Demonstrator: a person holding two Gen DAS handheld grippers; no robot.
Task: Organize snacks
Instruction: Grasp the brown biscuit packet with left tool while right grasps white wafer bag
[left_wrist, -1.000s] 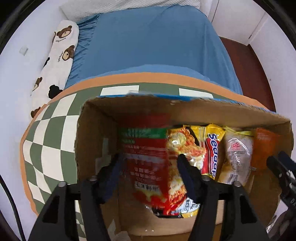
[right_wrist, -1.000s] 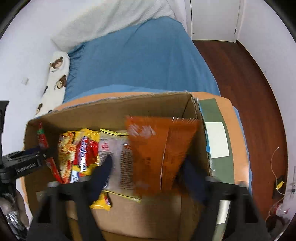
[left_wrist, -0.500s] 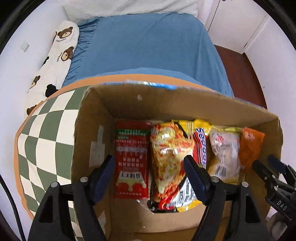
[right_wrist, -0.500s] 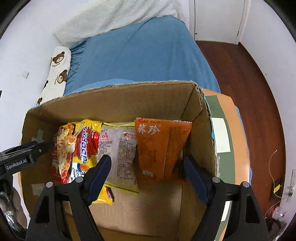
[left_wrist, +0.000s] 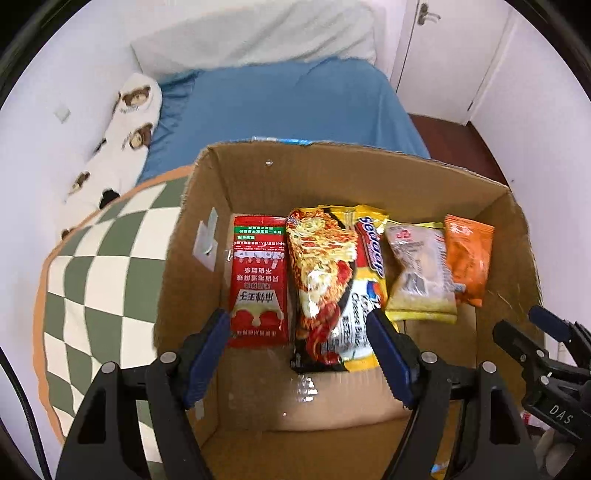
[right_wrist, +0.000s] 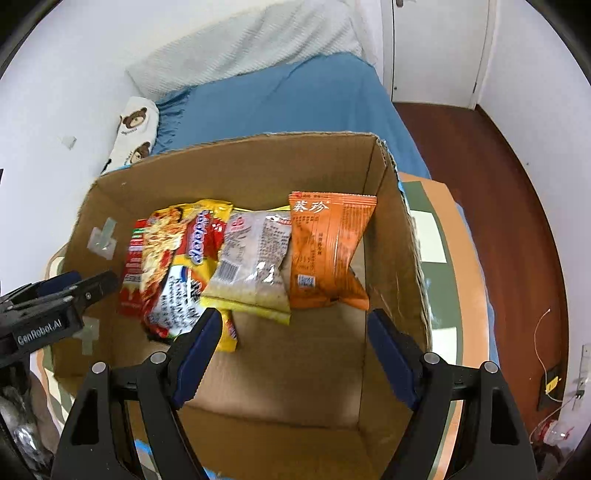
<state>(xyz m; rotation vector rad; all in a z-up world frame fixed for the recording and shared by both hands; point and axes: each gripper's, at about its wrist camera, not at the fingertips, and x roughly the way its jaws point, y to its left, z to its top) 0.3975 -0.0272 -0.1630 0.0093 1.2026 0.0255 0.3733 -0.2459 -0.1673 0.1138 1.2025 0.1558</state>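
Five snack packets lie in a row against the far wall of the cardboard box (left_wrist: 369, 173), which sits on a green-and-white checked surface (left_wrist: 96, 266) beside a blue bed (left_wrist: 280, 107). From left to right they are: the red packet (left_wrist: 258, 280), the noodle packet (left_wrist: 321, 273), the yellow packet (left_wrist: 369, 236) partly under it, the pale clear packet (left_wrist: 417, 269), and the orange packet (left_wrist: 467, 254).

My left claw (left_wrist: 297, 343) hangs above the near part of the box with its jaws apart and nothing between the pads; the red and noodle packets show beyond the gap, untouched. My right claw (right_wrist: 293, 343) hangs the same way over the right half of the box, jaws wide, holding nothing; the orange packet (right_wrist: 328, 251) and the pale clear packet (right_wrist: 255, 262) lie beyond it.

As I judge it, the placing step is over for both hands: each packet rests in the box and neither claw has a load. Whether more snacks wait outside the box I cannot tell, since none shows in either view. If some do, the next move calls for lifting both claws clear of the box walls without catching the rim, then reaching for the next packet with jaws kept open. If none do, the overlapping noodle and yellow packets might want straightening.
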